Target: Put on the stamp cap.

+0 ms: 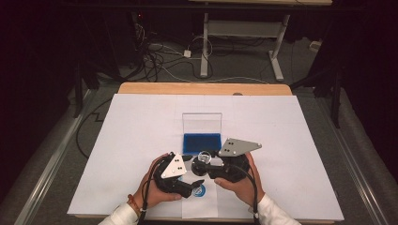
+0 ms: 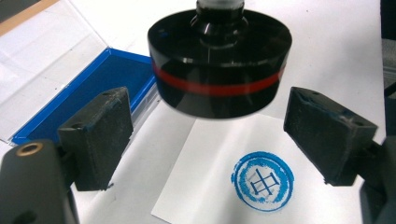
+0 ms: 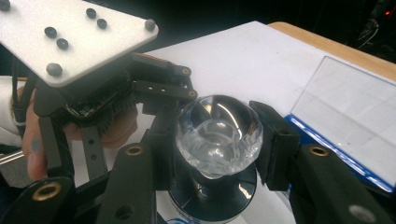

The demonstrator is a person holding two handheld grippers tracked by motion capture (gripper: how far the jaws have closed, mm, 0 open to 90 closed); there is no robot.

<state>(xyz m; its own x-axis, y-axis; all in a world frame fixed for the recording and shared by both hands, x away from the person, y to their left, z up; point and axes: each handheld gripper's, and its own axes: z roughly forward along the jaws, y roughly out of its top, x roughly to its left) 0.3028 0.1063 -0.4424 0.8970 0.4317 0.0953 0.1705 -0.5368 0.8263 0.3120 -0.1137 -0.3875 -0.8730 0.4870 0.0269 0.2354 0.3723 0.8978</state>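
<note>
A round black stamp (image 2: 219,60) with a red band and a clear faceted knob (image 3: 218,135) hangs just above a small white sheet (image 2: 205,186). My right gripper (image 3: 217,140) is shut on that knob, one jaw on each side. A blue ring-shaped print (image 2: 262,181) lies on the sheet, in front of the lifted stamp. My left gripper (image 2: 219,135) is open with its fingers (image 2: 100,130) wide apart on either side of the stamp's base, touching nothing. In the high view the two grippers (image 1: 195,183) (image 1: 204,161) meet near the table's front edge.
A blue ink pad (image 1: 202,141) with its clear lid (image 1: 202,123) standing open sits just beyond the grippers. White paper (image 1: 122,140) covers the wooden table (image 1: 141,87). Cables and a desk frame (image 1: 244,42) lie on the floor beyond.
</note>
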